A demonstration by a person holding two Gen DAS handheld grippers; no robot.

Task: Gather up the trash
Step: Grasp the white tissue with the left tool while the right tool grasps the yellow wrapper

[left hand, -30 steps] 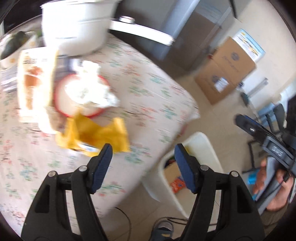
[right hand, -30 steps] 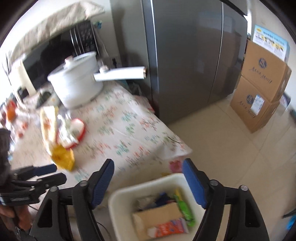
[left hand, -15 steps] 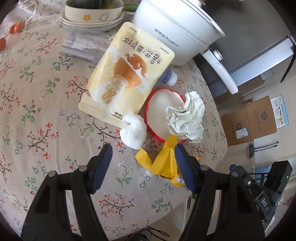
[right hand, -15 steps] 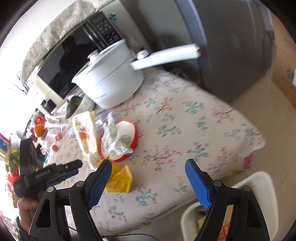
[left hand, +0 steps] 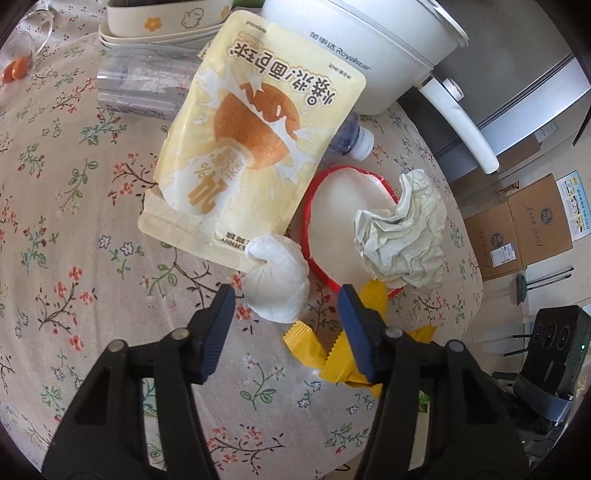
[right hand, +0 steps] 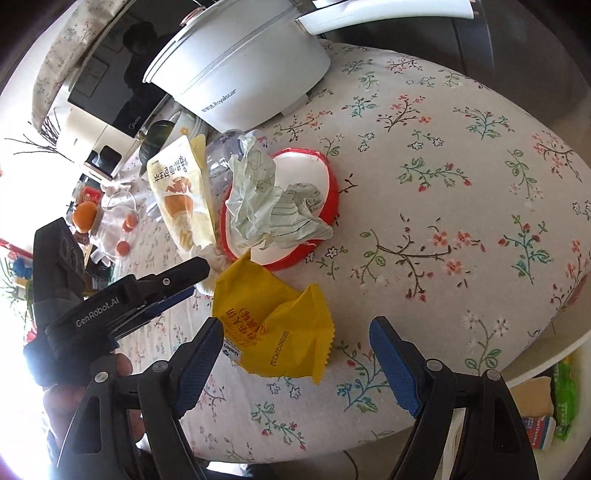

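Left gripper (left hand: pixel 284 295): jaws apart, holding nothing, poised low over the table with a white tissue wad (left hand: pixel 277 280) between the blue pads, touching neither as far as can be seen; right gripper (right hand: pixel 295 332): jaws spread wide, empty, with the yellow wrapper (right hand: pixel 273 325) lying flat on the cloth just ahead of and between its fingers. Yellow wrapper: crumpled, serrated ends, long axis running from the left gripper's side toward the table edge, printed face up; its upper corner meets the rim of the red-rimmed plate (right hand: pixel 332 192). Plate: white centre, carrying a crumpled pale-green paper (right hand: pixel 266 203) that overhangs its near rim. Cream snack pouch (left hand: pixel 255 140): flat, long axis running away from the left gripper toward the pot, its print upside down in the left wrist view, lower corner beside the tissue wad; it overlies a clear plastic bottle (left hand: pixel 347 140) whose white cap points toward the plate. Beyond: white electric pot (left hand: pixel 369 48) with a long handle pointing off the table; stacked cream bowls (left hand: pixel 166 22). Surface: table under a floral tablecloth (right hand: pixel 461 184). Room: grey refrigerator (left hand: pixel 535 92), cardboard boxes (left hand: pixel 524 229) on a tiled floor, a white bin (right hand: pixel 546 406) with packaging inside below the table edge, dark microwave (right hand: pixel 110 74) behind the pot
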